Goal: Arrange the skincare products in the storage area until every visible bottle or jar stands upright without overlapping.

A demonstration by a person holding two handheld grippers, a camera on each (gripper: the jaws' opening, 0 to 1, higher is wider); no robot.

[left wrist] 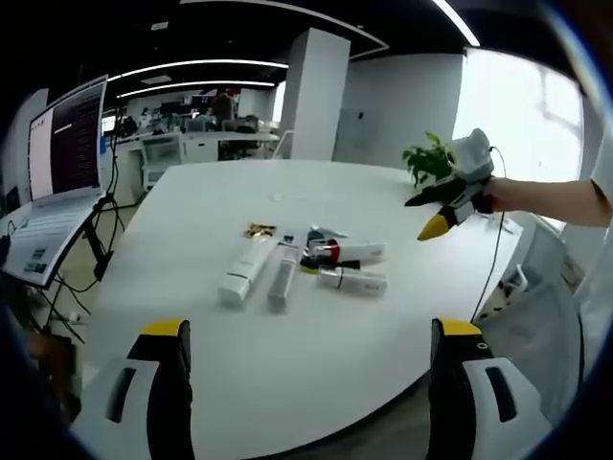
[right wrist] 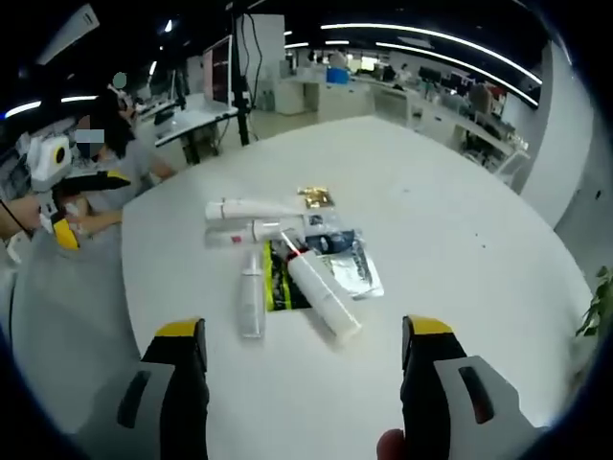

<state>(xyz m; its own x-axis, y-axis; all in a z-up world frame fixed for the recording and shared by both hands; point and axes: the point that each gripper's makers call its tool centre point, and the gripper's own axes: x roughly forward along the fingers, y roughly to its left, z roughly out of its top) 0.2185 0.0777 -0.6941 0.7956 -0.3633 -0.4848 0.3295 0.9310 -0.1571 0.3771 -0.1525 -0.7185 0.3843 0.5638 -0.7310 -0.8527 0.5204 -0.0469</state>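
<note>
Nothing stands yet: the tubes (right wrist: 321,292) lie flat mid-counter (right wrist: 460,240), apparently overlapping sachets. Left gripper (left wrist: 311,383) and right gripper (right wrist: 302,383) gape wide, empty; next, reach toward twelve o'clock.

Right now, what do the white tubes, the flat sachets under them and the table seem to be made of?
White tubes: likely matte plastic, with an opaque, even surface and little glare.
Sachets: probably foil or plastic film; the silvery one looks shiny and crinkled, while the green-and-black one lies flat.
Table: smooth white top, perhaps laminate, with a soft sheen; the exact material cannot be told.
</note>
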